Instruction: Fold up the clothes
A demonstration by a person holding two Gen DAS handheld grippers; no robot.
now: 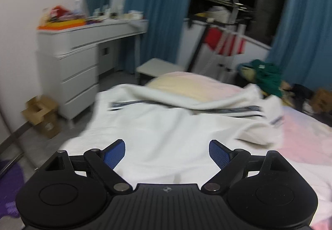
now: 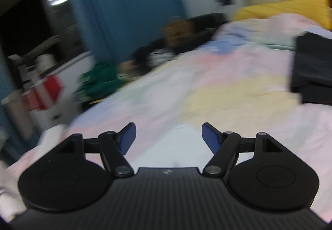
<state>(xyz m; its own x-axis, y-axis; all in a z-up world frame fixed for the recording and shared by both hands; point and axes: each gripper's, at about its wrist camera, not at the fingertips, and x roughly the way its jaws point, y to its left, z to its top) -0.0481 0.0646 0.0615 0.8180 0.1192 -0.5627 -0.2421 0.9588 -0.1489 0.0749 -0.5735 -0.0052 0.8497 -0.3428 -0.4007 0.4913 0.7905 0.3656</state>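
Note:
A white garment with dark stripes [image 1: 166, 126] lies spread and partly bunched on the bed [image 1: 307, 126] in the left wrist view. My left gripper [image 1: 167, 152] is open and empty just above its near part. In the right wrist view my right gripper [image 2: 168, 136] is open and empty above the pastel bedsheet [image 2: 228, 88], with a bit of the white garment [image 2: 176, 147] under it. A folded dark garment [image 2: 311, 72] lies at the right on the bed. The right wrist view is blurred.
A white chest of drawers [image 1: 76, 59] with clutter stands left of the bed, a cardboard box [image 1: 41, 113] beside it. A drying rack [image 1: 224, 30] with red cloth stands by blue curtains [image 1: 157, 1]. A green clothes heap [image 1: 265, 74] lies beyond the bed. A yellow pillow [image 2: 290, 7] lies far right.

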